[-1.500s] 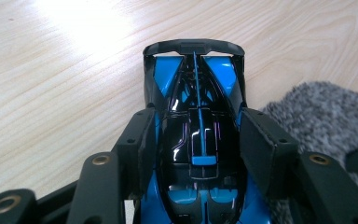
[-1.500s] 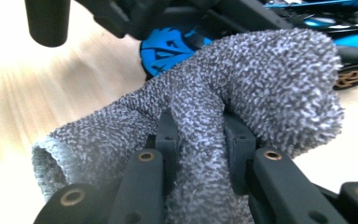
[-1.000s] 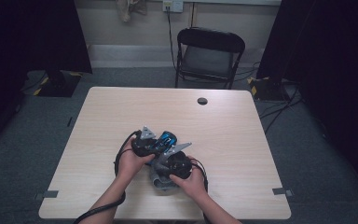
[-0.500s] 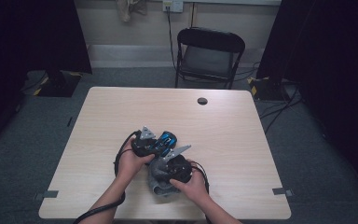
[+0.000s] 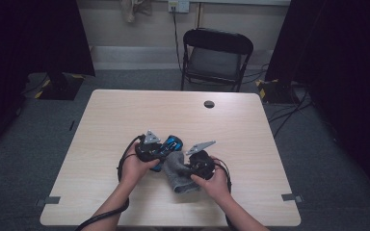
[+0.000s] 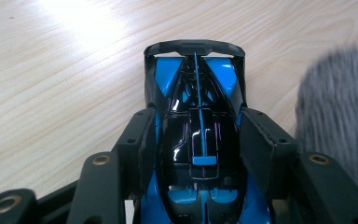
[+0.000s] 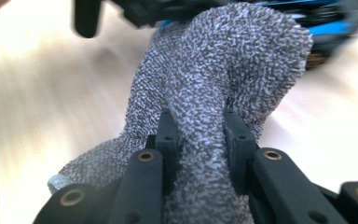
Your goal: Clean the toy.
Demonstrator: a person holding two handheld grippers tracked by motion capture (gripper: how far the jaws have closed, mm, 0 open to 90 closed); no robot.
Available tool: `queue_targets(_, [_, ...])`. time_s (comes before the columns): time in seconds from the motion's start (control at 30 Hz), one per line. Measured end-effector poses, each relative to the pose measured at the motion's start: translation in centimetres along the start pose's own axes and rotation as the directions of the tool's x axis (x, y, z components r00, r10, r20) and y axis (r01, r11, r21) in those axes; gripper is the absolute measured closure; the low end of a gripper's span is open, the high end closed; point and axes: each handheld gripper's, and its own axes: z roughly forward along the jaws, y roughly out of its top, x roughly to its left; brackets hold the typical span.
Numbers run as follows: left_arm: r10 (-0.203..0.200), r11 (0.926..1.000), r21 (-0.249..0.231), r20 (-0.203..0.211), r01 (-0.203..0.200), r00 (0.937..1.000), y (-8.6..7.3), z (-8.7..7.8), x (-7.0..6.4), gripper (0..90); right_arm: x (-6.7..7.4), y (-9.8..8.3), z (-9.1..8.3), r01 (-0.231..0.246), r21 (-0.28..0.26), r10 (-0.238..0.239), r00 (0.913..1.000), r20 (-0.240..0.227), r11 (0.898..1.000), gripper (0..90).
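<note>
Left gripper (image 6: pixel 200 154): jaws clamped on the flanks of one glossy blue-and-black toy racing car (image 6: pixel 198 107), held near the table's front middle. Right gripper (image 7: pixel 198 135): jaws pinched on a fold of one grey speckled knitted cloth (image 7: pixel 214 84), touching the car. One light wooden table (image 5: pixel 125 110) beneath; one black folding chair (image 5: pixel 217 57) beyond.

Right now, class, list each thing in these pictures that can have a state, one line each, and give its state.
toy car: upright on the table, clamped at its sides.
grey cloth: bunched, lifted towards the car, one end on the table.
left gripper: shut on the toy car.
right gripper: shut on the grey cloth.
folding chair: unfolded, seat bare.
</note>
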Motion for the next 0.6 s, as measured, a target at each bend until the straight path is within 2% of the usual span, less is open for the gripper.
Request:
queue_targets(0.13, [0.002,1.0,-0.001,0.0,-0.002,1.0,-0.1,0.0,0.0,47.3,-1.8,0.0,-1.1,-0.045,-0.022,0.047,0.996,0.076,0.999,72.9])
queue_targets(0.17, [0.003,1.0,-0.003,0.0,-0.003,1.0,-0.1,0.0,0.0,47.3,-2.6,-0.2,-1.3,-0.074,-0.035,0.077,0.9913,0.106,0.997,72.9])
queue_targets(0.3, [0.003,1.0,0.001,-0.001,-0.003,1.0,-0.1,0.0,0.0,47.3,-3.5,-0.4,-1.3,-0.096,-0.042,0.101,0.9858,0.135,0.995,72.8])
queue_targets(0.37, [0.001,1.0,0.001,-0.002,-0.001,1.0,0.0,0.0,0.0,47.3,-4.0,-0.5,-1.3,-0.097,-0.053,0.105,0.9811,0.162,0.994,72.7])
queue_targets(0.4, [0.001,1.0,0.001,0.0,-0.001,1.0,0.0,0.0,0.0,47.3,-4.4,-0.5,-1.2,-0.112,-0.053,0.12,0.9759,0.182,0.992,72.7])
queue_targets(0.43, [0.002,1.0,0.001,-0.002,-0.002,1.0,0.0,0.0,0.0,47.3,-4.9,-0.6,-1.2,-0.126,-0.063,0.136,0.9723,0.19,0.99,72.7])
queue_targets(0.5, [0.004,1.0,0.002,-0.001,-0.004,1.0,0.0,0.0,0.0,47.3,-5.1,-0.6,-1.1,-0.13,-0.061,0.139,0.9705,0.197,0.99,72.7])
queue_targets(0.6, [0.004,1.0,0.001,-0.001,-0.004,1.0,-0.1,0.0,0.0,47.3,-5.7,-0.4,-0.7,-0.143,-0.054,0.151,0.9617,0.229,0.988,72.6])
